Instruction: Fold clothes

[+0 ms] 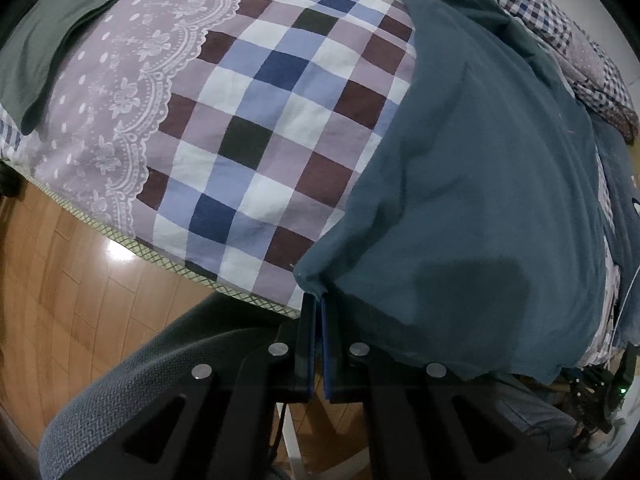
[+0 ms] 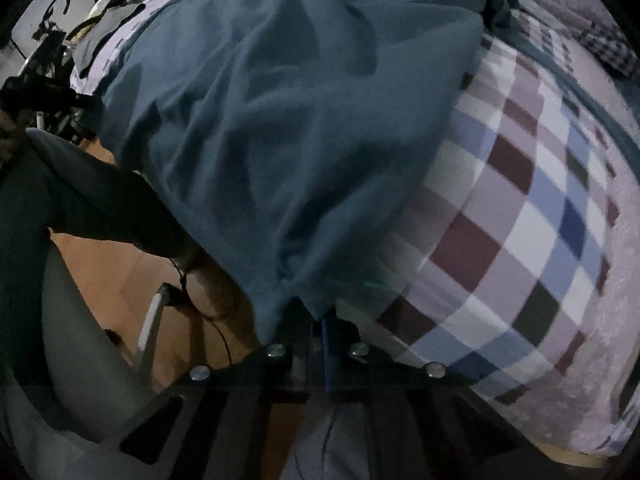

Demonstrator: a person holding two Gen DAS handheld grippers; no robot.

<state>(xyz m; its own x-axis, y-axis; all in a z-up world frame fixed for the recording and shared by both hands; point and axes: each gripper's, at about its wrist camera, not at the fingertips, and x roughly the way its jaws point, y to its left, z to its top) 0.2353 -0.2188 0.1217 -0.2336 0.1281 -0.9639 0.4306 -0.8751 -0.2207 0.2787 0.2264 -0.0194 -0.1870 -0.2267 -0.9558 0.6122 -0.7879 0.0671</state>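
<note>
A dark teal garment [image 1: 480, 184] lies spread over the checked bedspread [image 1: 272, 128] on the bed, with its near edge lifted. My left gripper [image 1: 319, 300] is shut on the garment's near left corner at the bed's edge. In the right wrist view the same teal garment [image 2: 288, 128] fills the middle. My right gripper [image 2: 320, 316] is shut on its near right corner, which hangs over the fingers and hides their tips. The cloth stretches between the two grippers.
A grey-green garment [image 1: 60, 28] lies at the far left of the bed. A second checked cloth [image 1: 560, 20] lies at the far right. Wooden floor [image 1: 80, 280] and a grey chair [image 1: 140, 392] lie below the bed's edge. A person's dark-trousered leg [image 2: 100, 200] is on the left.
</note>
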